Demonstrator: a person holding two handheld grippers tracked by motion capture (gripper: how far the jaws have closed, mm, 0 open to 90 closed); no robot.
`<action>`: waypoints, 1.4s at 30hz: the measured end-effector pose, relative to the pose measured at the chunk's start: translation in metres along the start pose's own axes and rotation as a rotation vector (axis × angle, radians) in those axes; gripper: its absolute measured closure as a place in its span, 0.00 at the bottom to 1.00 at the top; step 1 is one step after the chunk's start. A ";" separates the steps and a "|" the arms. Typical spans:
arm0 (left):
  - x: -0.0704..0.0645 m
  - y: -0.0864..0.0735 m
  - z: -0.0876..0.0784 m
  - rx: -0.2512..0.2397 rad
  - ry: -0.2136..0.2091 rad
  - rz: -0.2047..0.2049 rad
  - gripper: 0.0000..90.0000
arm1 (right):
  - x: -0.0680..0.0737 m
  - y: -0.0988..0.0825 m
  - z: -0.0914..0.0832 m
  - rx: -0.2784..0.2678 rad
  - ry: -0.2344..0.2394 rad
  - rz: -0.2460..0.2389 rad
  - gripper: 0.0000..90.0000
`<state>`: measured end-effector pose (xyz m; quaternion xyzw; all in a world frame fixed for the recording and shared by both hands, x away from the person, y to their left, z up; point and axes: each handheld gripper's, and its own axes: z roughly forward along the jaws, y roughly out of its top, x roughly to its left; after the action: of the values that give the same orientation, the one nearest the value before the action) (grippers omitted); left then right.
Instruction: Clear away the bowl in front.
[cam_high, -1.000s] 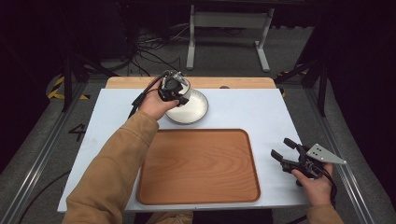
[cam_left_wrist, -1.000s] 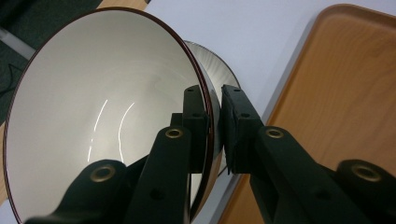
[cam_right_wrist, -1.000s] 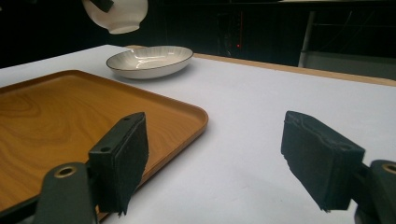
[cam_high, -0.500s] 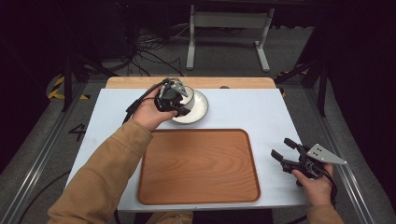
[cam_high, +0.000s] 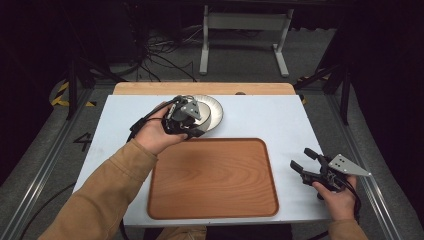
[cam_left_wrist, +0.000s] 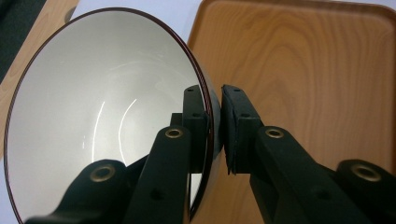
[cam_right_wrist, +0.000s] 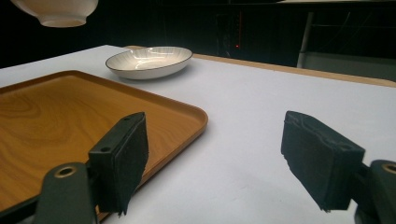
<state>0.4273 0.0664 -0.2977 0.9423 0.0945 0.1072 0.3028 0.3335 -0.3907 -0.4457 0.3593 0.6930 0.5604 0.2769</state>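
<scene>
Left gripper view: left gripper (cam_left_wrist: 214, 130) is clenched on the rim of the white ceramic bowl with a dark edge (cam_left_wrist: 102, 107), one jaw inside the wall and one outside, so the bowl hangs tilted above the brown wooden tray (cam_left_wrist: 317, 70). High view: the bowl is lifted at 11 o'clock of the tray, over the white ribbed oval dish (cam_high: 212, 107), likely bound for the tray. Right gripper (cam_high: 309, 162) rests released on the white counter (cam_high: 280, 120) at 4 o'clock, clear of the path.

White table top (cam_high: 260, 117) with a bare wooden strip (cam_high: 150, 88) along the far edge. On it, a wooden tray (cam_high: 212, 177) lying flat at the near middle, and a shallow white plate (cam_right_wrist: 149, 61) resting just beyond the tray's far left corner.
</scene>
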 end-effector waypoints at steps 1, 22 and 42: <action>-0.002 0.000 -0.001 -0.004 -0.003 0.007 0.90 | 0.000 0.000 0.000 0.000 0.000 -0.001 0.27; -0.039 0.001 0.018 0.031 -0.103 0.086 0.90 | 0.000 0.000 -0.001 -0.004 -0.003 0.003 0.27; -0.055 -0.009 0.048 0.079 -0.168 0.126 0.90 | 0.001 0.000 -0.001 -0.003 -0.001 -0.002 0.27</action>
<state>0.3866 0.0335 -0.3491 0.9632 0.0136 0.0428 0.2650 0.3324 -0.3900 -0.4451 0.3587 0.6923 0.5609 0.2782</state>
